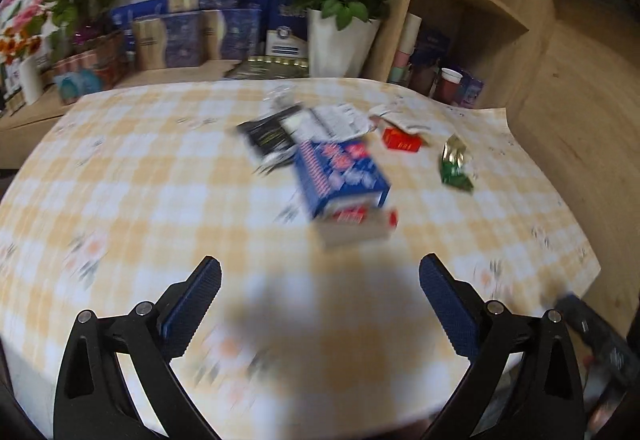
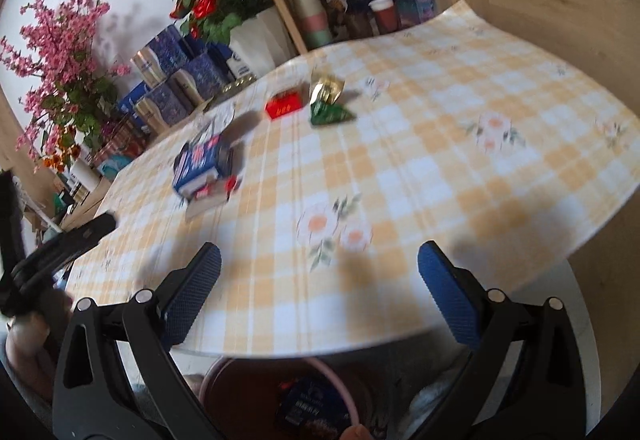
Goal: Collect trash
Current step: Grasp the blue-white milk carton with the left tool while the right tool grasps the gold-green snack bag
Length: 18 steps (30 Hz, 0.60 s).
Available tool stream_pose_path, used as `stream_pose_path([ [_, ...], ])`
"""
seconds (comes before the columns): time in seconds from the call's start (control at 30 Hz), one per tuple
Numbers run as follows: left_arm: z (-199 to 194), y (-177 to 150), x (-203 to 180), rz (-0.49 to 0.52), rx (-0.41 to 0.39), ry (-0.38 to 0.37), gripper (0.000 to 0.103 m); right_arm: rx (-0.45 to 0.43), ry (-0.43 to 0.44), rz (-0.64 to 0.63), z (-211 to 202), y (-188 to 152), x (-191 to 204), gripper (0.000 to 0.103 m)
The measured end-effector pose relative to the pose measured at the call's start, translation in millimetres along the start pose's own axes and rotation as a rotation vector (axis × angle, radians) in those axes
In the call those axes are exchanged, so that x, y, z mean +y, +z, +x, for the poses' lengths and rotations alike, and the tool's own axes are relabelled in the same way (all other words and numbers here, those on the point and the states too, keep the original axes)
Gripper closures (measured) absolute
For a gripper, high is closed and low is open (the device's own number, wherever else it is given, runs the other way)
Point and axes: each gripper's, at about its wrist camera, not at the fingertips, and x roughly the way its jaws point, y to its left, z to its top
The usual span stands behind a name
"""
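A blue and red carton (image 1: 344,184) (image 2: 204,168) lies on the checked tablecloth (image 1: 160,168), with a black wrapper (image 1: 266,136) and crumpled white paper (image 1: 340,120) behind it. A small red packet (image 1: 401,140) (image 2: 285,105) and a green and gold wrapper (image 1: 455,162) (image 2: 326,100) lie further right. My left gripper (image 1: 320,272) is open and empty, short of the carton. My right gripper (image 2: 319,260) is open and empty over the table's near edge, above a pink-rimmed bin (image 2: 352,396) holding a blue packet (image 2: 312,404).
Flower pots (image 1: 340,44), blue boxes (image 1: 188,40) and a tin stand on the wooden ledge behind the table. A shelf unit (image 1: 472,0) with cups rises at the back right. The other gripper's black body (image 2: 60,244) shows at the left of the right wrist view.
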Motion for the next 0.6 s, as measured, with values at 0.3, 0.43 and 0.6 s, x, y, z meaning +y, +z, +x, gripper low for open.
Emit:
stream_pose_path([
  [0.3,110.3,59.6,-33.9,0.033,0.115,0.130,0.006,-0.021,-0.084,-0.022,13.4,39.2,-28.6,0.006],
  [0.43,135.0,72.0,-45.4,0.086,0.123,0.159,0.006,-0.018,-0.105,-0.037,23.4,50.0,-34.7,0.006],
  [0.6,157.1,77.7,-44.5,0.104,0.155,0.239,0.006,-0.034,-0.135,-0.097,40.0,59.8,-31.7,0.006],
])
